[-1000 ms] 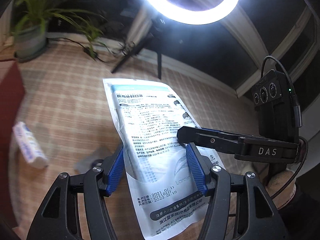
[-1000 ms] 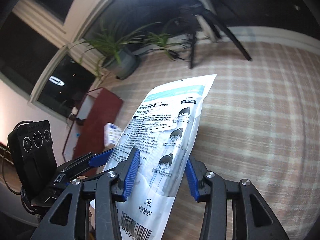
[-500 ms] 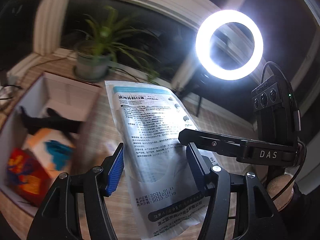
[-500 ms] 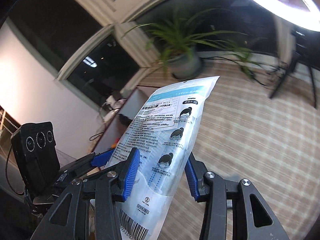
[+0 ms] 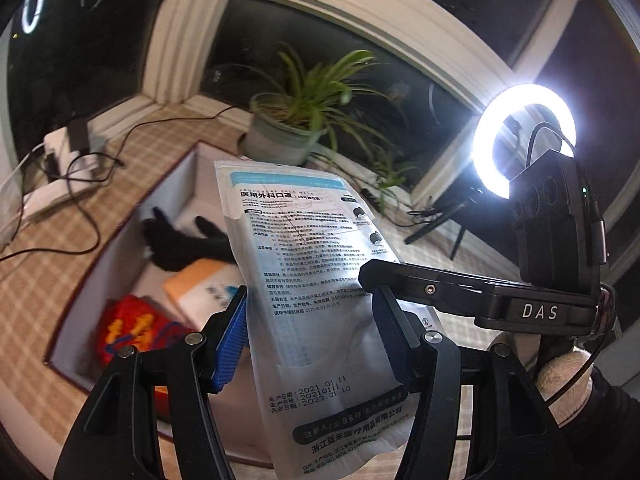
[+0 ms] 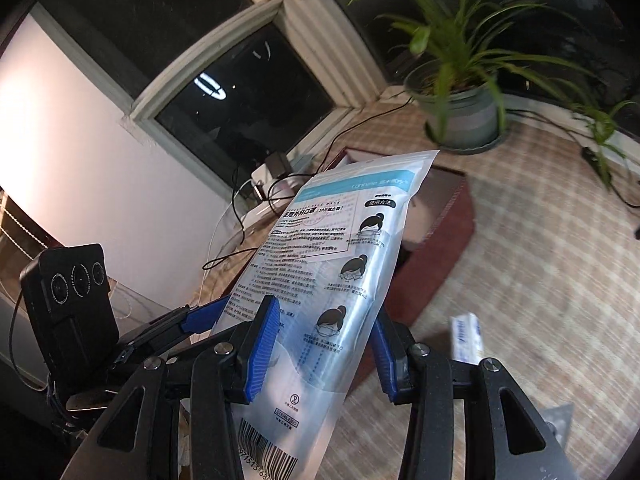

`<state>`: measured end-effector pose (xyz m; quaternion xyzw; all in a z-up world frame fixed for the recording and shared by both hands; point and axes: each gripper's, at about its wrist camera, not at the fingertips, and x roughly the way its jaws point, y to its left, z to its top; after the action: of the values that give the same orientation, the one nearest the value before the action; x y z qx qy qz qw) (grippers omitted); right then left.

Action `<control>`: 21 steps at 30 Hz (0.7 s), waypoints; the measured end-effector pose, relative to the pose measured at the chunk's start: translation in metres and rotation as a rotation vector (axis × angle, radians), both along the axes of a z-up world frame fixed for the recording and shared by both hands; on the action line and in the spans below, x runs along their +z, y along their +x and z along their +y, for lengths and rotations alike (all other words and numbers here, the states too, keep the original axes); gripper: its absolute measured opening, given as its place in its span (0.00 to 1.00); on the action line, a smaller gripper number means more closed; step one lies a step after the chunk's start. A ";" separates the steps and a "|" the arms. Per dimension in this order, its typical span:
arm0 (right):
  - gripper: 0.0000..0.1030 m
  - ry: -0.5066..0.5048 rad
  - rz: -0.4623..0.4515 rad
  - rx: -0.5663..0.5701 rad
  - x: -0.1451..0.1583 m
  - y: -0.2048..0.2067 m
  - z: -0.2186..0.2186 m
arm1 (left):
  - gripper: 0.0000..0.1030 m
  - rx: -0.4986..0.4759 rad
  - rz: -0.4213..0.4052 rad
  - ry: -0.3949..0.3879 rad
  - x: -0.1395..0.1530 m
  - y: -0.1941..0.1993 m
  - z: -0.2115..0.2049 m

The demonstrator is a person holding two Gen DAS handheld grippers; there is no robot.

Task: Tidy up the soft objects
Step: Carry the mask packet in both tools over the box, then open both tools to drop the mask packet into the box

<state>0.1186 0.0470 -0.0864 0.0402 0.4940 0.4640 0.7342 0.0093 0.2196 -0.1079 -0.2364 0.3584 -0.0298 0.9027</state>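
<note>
Mask packet [image 5: 316, 300] between both claws

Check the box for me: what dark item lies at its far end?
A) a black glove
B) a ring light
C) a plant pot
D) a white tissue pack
A: in the left wrist view a black glove with spread fingers lies inside the box, beyond the orange pack.

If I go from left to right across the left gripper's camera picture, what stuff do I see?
White power strip with cables → open box of soft things → black glove → mask packet → ring light.
</note>
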 end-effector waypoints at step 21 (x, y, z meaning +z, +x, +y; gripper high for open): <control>0.39 -0.040 0.132 0.067 -0.052 0.002 0.083 | 0.57 0.091 0.129 0.033 -0.041 -0.009 0.069</control>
<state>0.1206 0.1303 -0.1384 0.0396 0.5516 0.4749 0.6846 0.0003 0.2882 -0.1489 -0.2389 0.4053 0.0327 0.8818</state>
